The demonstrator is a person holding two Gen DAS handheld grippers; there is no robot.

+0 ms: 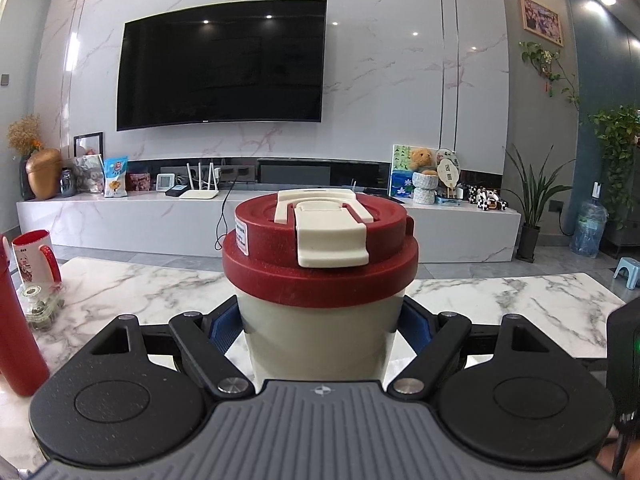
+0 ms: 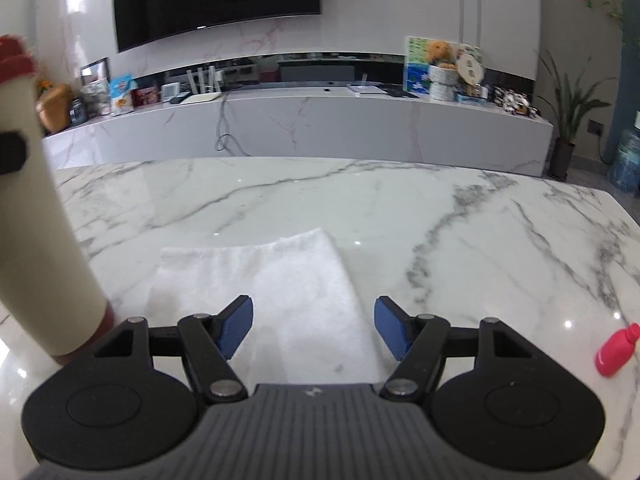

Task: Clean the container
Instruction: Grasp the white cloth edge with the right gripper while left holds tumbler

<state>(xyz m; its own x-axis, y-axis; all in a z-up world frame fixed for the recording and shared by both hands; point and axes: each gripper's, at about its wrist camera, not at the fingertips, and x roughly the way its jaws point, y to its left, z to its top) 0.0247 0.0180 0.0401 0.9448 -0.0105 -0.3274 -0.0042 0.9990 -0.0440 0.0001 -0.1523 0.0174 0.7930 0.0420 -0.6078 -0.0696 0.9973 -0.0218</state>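
The left tongs (image 1: 320,330) are pinching the cream body of the container (image 1: 320,320), a tall cup with a red lid (image 1: 320,264) and a cream flip tab (image 1: 330,240); the blue pads press on both flanks just below the lid, and the cup stands upright. From the right wrist view its base seems to sit at or just above the counter (image 2: 400,208), though contact cannot be confirmed. The right tongs (image 2: 313,328) are spread wide and empty, poised over a white folded cloth (image 2: 264,280) lying flat on the marble just beside the cup. That view is blurred, so fine detail is unreliable. Judged step: taking up the cloth for wiping. To do it well, the right tongs should descend squarely onto the near edge of the cloth, gather a fold rather than a single layer, and close fully before lifting, since thin fabric slips. The left grip should hold firm and level while the wipe is applied, as the lid is shut and side pressure could twist the cup. A pink bottle (image 2: 616,352) lies at the right edge, well apart; a red mug (image 1: 34,256) and a red flask (image 1: 16,328) stand to the left.
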